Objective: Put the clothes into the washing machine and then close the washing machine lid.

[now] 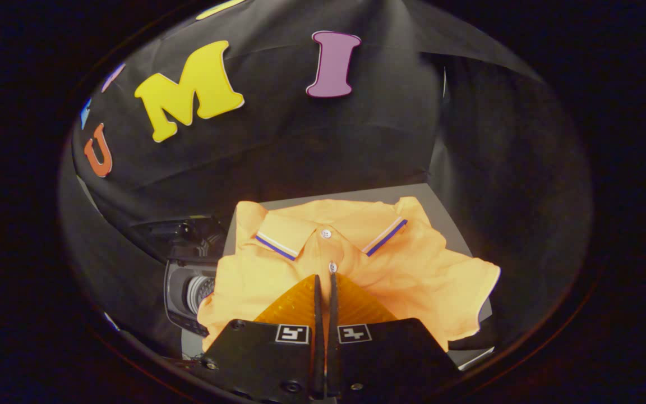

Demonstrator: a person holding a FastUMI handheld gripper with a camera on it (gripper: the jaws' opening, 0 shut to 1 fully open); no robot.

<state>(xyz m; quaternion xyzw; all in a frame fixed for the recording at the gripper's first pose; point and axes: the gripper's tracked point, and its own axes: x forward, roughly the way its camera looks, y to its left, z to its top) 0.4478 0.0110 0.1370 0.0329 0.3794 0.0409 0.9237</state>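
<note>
Orange polo shirt [413, 275] lies spread flat, front up, on a grey desk [441, 205]. Collar with striped trim at the far side, placket buttons running toward the tool. Sleeves out to either side; the right sleeve and hem droop over the desk's near edge. Laid open like this, presumably so any part of the cloth offers a fold to pinch.

Tool [323, 280] sits directly above the shirt's chest, tips just short of the lower placket button. The two orange ribbed fingers [295, 306] are brought together with only a thin slit between them. Cannot tell whether a pinch of fabric is caught in that slit; the cloth under the tips looks flat and not lifted, so my reading is closed with nothing gripped, or at most touching the surface. Centre of the garment is a sensible spot: a grab there should gather the shirt evenly rather than drag one sleeve.

Washing machine [191, 292] stands left of the desk and lower, just beside the shirt's left sleeve. A dark body with a round pale opening and a raised dark part above it, likely the open lid, though dim light makes this uncertain. Close placement keeps the carry short.

Judgement: task at its start, shirt not yet picked up, lid still to close.
</note>
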